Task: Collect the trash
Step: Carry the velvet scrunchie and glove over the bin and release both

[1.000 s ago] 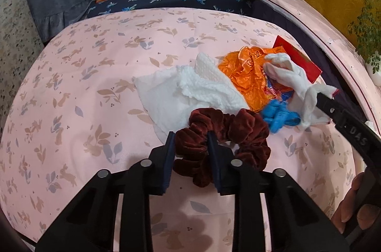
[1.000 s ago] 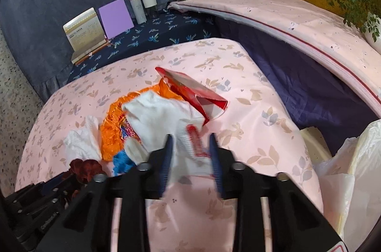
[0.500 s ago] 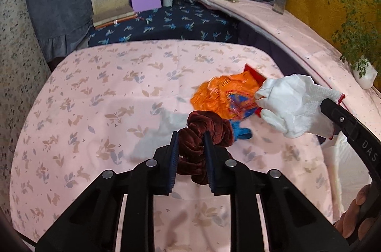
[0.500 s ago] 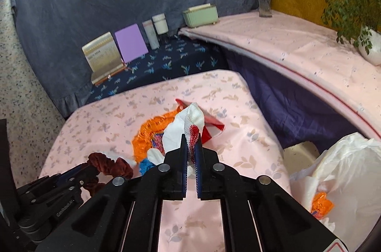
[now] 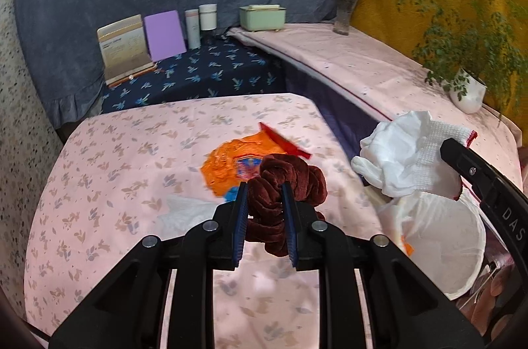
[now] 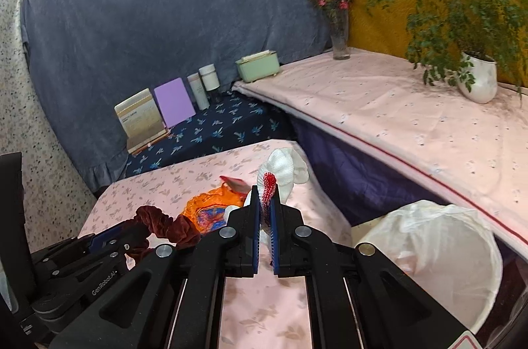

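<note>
My left gripper [image 5: 264, 193] is shut on a dark red velvet scrunchie [image 5: 287, 180] and holds it above the pink floral table [image 5: 115, 184]; the scrunchie also shows in the right wrist view [image 6: 165, 223]. My right gripper [image 6: 264, 197] is shut on a white work glove with a red cuff [image 6: 283, 170], which hangs over the white-lined trash bin [image 5: 442, 236] in the left wrist view [image 5: 406, 157]. An orange wrapper [image 5: 227, 164], a red packet [image 5: 280, 137], a blue clip [image 5: 232, 192] and a white tissue [image 5: 188, 213] lie on the table.
The bin [image 6: 439, 250] stands off the table's right edge, below a long pink shelf [image 6: 396, 118] with a potted plant [image 6: 475, 78] and a flower vase [image 6: 340, 35]. Behind the table, a dark blue floral surface holds a calendar [image 5: 123, 45], a purple card [image 5: 165, 35], bottles and a green box [image 5: 262, 17].
Both grippers have lifted off the table with their loads and swung right. The scrunchie rose from the tissue; the glove went from above the wrapper to above the bin.
</note>
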Motion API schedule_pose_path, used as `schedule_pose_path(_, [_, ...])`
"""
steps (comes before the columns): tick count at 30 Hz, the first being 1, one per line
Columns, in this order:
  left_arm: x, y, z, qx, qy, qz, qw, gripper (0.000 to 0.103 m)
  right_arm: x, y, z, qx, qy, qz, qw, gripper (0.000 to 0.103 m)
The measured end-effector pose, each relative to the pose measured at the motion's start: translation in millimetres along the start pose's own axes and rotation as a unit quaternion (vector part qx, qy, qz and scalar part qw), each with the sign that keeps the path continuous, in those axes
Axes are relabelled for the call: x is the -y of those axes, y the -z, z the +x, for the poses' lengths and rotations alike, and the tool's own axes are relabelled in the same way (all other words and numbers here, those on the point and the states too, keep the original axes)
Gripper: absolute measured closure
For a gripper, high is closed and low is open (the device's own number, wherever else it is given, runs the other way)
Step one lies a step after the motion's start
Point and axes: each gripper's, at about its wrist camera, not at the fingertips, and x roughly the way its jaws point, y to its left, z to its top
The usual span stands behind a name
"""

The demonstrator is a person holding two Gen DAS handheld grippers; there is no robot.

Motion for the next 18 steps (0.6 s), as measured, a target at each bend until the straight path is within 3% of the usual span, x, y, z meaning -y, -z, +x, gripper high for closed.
schedule_pose_path(18, [127.1, 12.0, -10.9, 0.001, 0.061, 0.084, 0.9946, 0.083, 122.3, 23.4, -55.6, 0.014, 0.07, 0.075, 0.995, 0.098])
